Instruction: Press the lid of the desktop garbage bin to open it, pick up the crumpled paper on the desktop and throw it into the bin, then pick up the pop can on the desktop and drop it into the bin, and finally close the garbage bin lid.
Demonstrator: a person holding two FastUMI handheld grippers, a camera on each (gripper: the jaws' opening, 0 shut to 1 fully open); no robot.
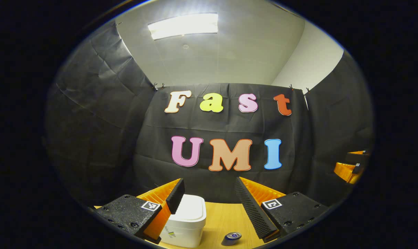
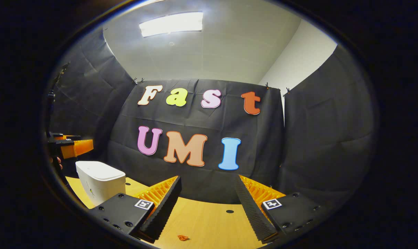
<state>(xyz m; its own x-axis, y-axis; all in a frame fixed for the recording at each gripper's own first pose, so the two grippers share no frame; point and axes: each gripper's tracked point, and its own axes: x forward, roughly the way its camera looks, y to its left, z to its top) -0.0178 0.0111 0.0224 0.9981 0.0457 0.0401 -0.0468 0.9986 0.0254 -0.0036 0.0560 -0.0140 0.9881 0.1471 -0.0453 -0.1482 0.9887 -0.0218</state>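
Note:
The white desktop bin [image 1: 186, 221] stands on the wooden table with its lid down, just below and behind my left finger in the left gripper view. A pop can [image 1: 232, 237] with a blue top sits on the table to the right of the bin, between my fingers and low in the view. My left gripper [image 1: 209, 183] is open and holds nothing, raised above both. My right gripper [image 2: 207, 180] is open too, over bare table. In the right gripper view the bin [image 2: 100, 181] stands at the far left, with the left gripper [image 2: 76, 147] above it.
The wooden table [image 2: 202, 221] has a small dark hole [image 2: 229, 211] and a small orange scrap [image 2: 183, 237] near my right fingers. The black cloth wall closes the back and sides. A hand [image 2: 57, 160] holds the left gripper. The right gripper [image 1: 350, 169] hangs at the far right.

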